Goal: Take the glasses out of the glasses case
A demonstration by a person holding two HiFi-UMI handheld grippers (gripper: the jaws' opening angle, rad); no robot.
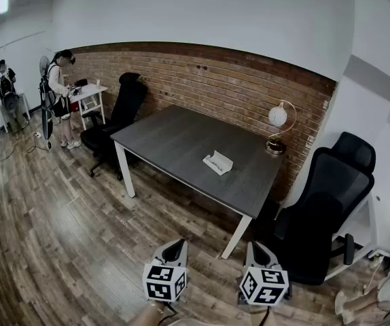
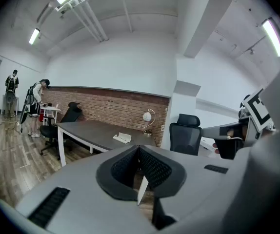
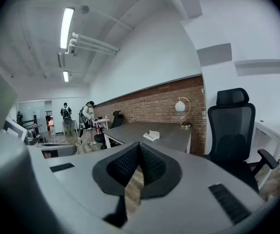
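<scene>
Grey table (image 1: 174, 141) is noted, with the white glasses case (image 1: 217, 162) lying on it toward the end where a lamp (image 1: 278, 124) stands. The left gripper (image 1: 174, 251) and right gripper (image 1: 257, 252) are held side by side, well short of the table and pointed at it. Both pairs of jaws are pressed together with nothing between them.

The desk (image 1: 171, 141) has a dark grey top and white legs, and the glasses case (image 1: 217, 162) is white. The far brick wall (image 1: 208, 77) is reddish-brown, and the floor (image 1: 59, 229) is grey-brown wood grain. The left hand-held gripper (image 1: 175, 248) and right hand-held gripper (image 1: 257, 250) show white faces patterned with black squares.
</scene>
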